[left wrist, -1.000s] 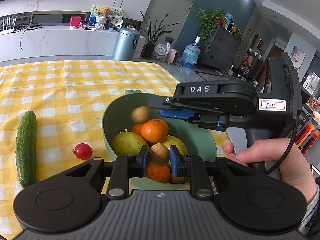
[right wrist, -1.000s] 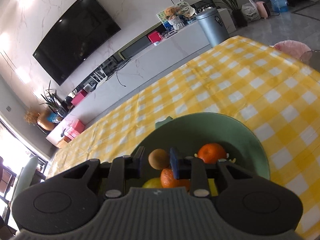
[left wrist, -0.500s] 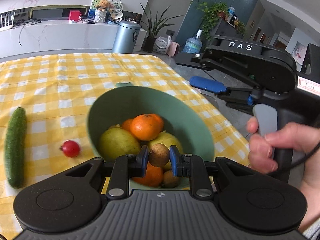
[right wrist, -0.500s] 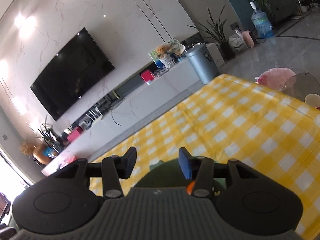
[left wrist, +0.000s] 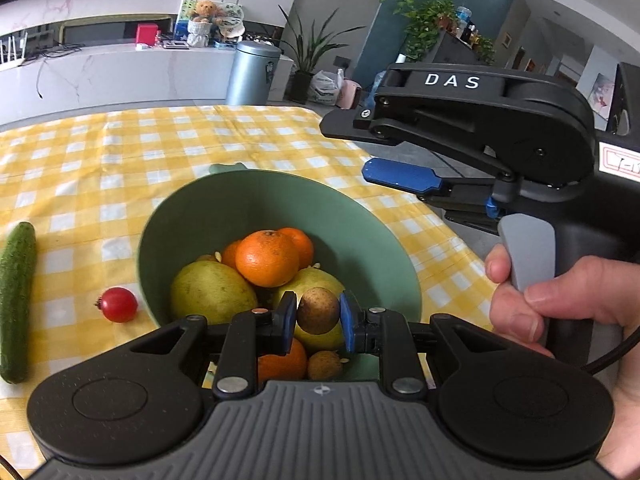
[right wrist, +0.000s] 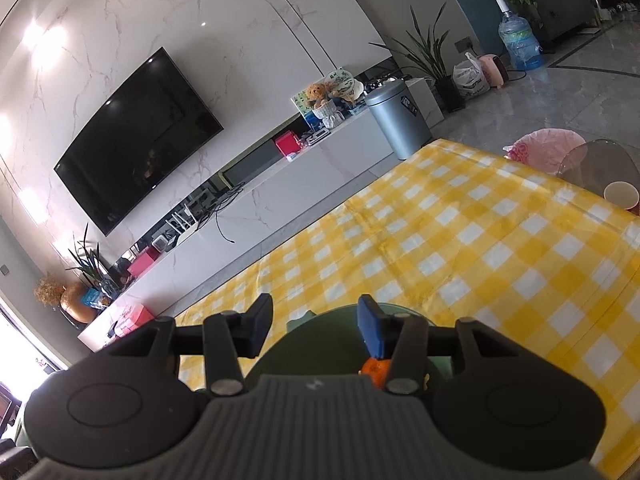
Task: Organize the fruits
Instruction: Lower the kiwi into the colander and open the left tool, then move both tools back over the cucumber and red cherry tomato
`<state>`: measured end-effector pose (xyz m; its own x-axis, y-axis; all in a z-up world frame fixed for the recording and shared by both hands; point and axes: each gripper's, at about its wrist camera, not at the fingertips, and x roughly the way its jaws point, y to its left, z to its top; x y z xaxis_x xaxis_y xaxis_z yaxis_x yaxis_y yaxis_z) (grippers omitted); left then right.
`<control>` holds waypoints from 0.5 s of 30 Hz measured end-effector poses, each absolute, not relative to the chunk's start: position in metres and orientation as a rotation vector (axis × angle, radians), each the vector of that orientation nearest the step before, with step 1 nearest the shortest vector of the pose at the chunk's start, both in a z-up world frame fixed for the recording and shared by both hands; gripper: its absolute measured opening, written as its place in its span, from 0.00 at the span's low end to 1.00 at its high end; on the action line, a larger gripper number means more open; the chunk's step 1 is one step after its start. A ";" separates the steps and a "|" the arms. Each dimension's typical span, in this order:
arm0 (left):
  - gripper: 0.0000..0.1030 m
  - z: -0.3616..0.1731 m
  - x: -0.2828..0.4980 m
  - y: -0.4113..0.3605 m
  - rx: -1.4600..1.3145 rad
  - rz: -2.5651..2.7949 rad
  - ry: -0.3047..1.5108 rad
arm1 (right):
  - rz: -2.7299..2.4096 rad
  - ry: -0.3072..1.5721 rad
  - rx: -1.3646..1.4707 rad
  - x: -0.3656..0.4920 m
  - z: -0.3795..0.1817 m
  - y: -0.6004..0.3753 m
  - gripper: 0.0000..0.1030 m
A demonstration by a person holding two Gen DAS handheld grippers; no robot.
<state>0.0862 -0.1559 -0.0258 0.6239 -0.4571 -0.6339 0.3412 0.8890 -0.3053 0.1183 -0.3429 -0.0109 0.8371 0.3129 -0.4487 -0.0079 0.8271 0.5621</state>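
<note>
Left gripper (left wrist: 318, 317) is clamped on a small brown round fruit (left wrist: 318, 310), probably a longan, pinched between both blue pads and held just above the fruit pile inside the green bowl (left wrist: 256, 200). Judged: it sits there for dropping in, since the bowl collects the fruit. Bowl already holds oranges (left wrist: 267, 258), two yellow-green pears (left wrist: 212, 292) and another small brown fruit (left wrist: 325, 365) at the near bottom. Cherry tomato (left wrist: 119, 304) lies on the counter (left wrist: 120, 152) just beside the bowl's left wall; cucumber (left wrist: 16, 300) further left, well apart, likely left out as non-fruit or pending.

Right gripper (right wrist: 314, 322) is empty, fingers spread wide, raised above the bowl's right side and tilted up toward the room. The person's right hand (left wrist: 560, 304) wraps its handle, finger on the trigger. Left gripper points forward and down over the bowl's near rim.
</note>
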 end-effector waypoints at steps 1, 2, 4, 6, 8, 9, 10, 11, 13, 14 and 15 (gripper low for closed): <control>0.25 -0.026 0.086 -0.155 -0.162 -0.461 0.769 | 0.183 0.559 0.576 0.118 -0.011 -0.343 0.44; 0.26 -0.025 0.085 -0.155 -0.164 -0.460 0.765 | 0.183 0.558 0.575 0.118 -0.010 -0.342 0.44; 0.59 -0.023 0.083 -0.153 -0.170 -0.451 0.747 | 0.182 0.559 0.577 0.117 -0.010 -0.342 0.44; 0.76 -0.021 0.080 -0.149 -0.177 -0.432 0.723 | 0.178 0.563 0.578 0.118 -0.010 -0.342 0.44; 0.81 -0.019 0.078 -0.147 -0.168 -0.421 0.699 | 0.176 0.570 0.577 0.119 -0.010 -0.342 0.44; 0.84 -0.018 0.076 -0.146 -0.163 -0.420 0.689 | 0.176 0.570 0.577 0.119 -0.010 -0.342 0.44; 0.87 -0.017 0.076 -0.145 -0.161 -0.416 0.680 | 0.177 0.570 0.576 0.119 -0.010 -0.342 0.44; 0.87 -0.017 0.075 -0.143 -0.162 -0.407 0.674 | 0.178 0.568 0.575 0.119 -0.010 -0.342 0.45; 0.87 -0.016 0.076 -0.141 -0.171 -0.376 0.678 | 0.181 0.564 0.576 0.119 -0.009 -0.342 0.47; 0.87 -0.016 0.077 -0.140 -0.175 -0.358 0.685 | 0.184 0.564 0.578 0.119 -0.010 -0.342 0.48; 0.87 -0.015 0.078 -0.139 -0.177 -0.339 0.689 | 0.185 0.566 0.579 0.119 -0.010 -0.341 0.48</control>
<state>0.0778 -0.1389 -0.0153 0.7198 -0.3631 -0.5917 0.2471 0.9305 -0.2705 0.1194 -0.3414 -0.0100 0.8328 0.3193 -0.4522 -0.0103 0.8257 0.5640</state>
